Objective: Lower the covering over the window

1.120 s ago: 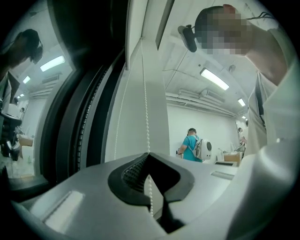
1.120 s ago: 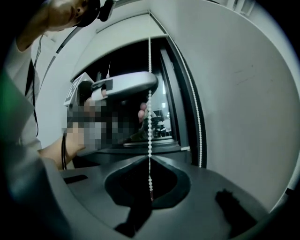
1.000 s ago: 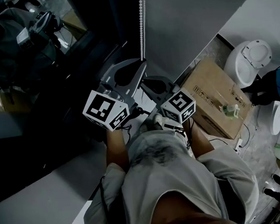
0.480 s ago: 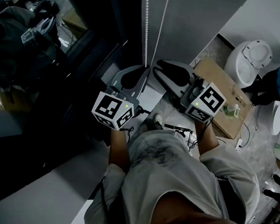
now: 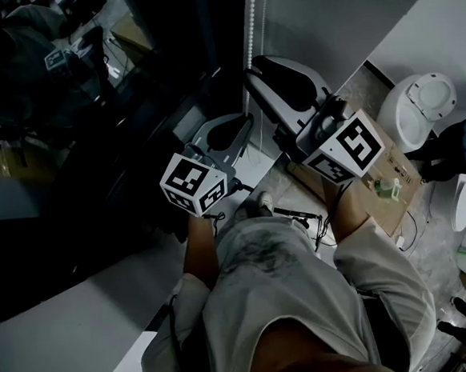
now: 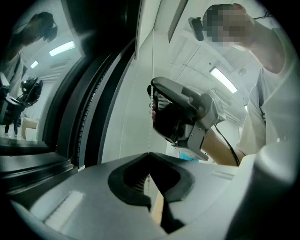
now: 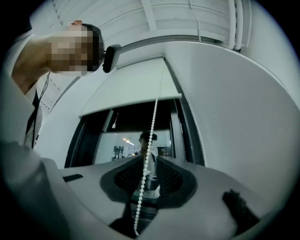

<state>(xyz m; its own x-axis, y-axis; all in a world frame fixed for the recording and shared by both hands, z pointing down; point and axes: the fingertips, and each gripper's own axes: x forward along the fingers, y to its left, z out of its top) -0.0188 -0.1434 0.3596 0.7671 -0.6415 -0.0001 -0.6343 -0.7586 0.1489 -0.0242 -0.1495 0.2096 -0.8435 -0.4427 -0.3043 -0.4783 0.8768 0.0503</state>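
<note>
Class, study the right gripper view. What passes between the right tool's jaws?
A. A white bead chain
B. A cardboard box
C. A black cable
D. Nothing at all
A: the bead chain hangs down through the gap of the right tool, whose jaws have just been opening and stand apart without pressing on it.

Cardboard box (image 5: 405, 174) on the floor, small green bottle (image 5: 386, 189) atop it, white round appliance (image 5: 421, 108) just beside.
</note>
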